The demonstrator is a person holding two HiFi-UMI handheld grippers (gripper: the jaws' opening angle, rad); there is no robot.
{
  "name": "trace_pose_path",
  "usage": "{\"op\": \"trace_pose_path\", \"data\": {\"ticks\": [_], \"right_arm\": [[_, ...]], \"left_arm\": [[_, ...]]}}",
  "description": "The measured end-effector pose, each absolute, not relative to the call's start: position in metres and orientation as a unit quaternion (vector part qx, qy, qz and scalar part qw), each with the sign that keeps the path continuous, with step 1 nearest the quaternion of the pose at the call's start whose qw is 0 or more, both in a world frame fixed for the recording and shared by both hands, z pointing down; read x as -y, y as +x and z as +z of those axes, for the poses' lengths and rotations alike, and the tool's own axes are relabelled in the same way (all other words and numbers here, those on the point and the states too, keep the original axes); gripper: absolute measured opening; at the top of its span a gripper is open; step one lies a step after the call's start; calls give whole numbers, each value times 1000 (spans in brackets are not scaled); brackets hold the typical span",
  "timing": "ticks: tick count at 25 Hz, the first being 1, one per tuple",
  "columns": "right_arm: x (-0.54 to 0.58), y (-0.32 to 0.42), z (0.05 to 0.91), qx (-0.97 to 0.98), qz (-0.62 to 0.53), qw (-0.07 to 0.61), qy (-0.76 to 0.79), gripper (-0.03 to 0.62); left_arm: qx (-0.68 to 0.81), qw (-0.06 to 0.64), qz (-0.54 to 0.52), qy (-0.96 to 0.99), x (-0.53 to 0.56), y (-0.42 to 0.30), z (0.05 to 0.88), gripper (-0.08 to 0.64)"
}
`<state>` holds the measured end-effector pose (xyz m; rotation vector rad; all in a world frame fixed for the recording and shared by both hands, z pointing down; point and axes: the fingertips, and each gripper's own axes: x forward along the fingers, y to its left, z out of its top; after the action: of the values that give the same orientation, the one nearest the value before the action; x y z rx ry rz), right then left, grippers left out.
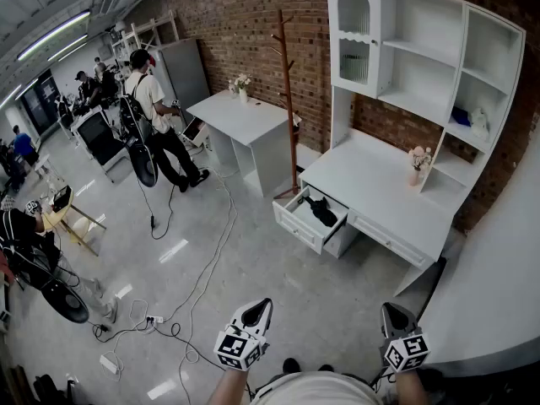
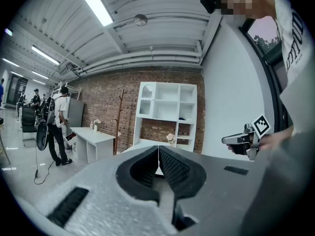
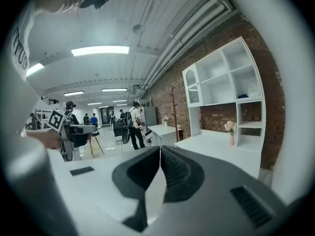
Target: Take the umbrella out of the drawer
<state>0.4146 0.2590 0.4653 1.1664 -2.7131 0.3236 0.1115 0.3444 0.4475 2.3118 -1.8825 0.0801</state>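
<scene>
My left gripper [image 1: 256,309] and right gripper [image 1: 395,312] are both clenched, jaws together with nothing between them. They hang low in front of me over the floor [image 1: 253,256]. The umbrella [image 1: 321,211] (only a small dark shape from here, so I take it for the umbrella) lies inside the drawer [image 1: 297,223]. That drawer stands pulled out at the left end of the white table [image 1: 380,188], well apart from both grippers and ahead of them.
</scene>
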Motion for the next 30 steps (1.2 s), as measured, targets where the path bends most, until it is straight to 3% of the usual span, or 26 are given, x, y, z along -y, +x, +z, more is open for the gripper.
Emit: {"op": "trace_pose_path", "data": {"ticks": [30], "right_arm": [[-255,391,466,904,114,87,403,31]], "left_arm": [[627,85,23,774,-342,87,456,26]]}}
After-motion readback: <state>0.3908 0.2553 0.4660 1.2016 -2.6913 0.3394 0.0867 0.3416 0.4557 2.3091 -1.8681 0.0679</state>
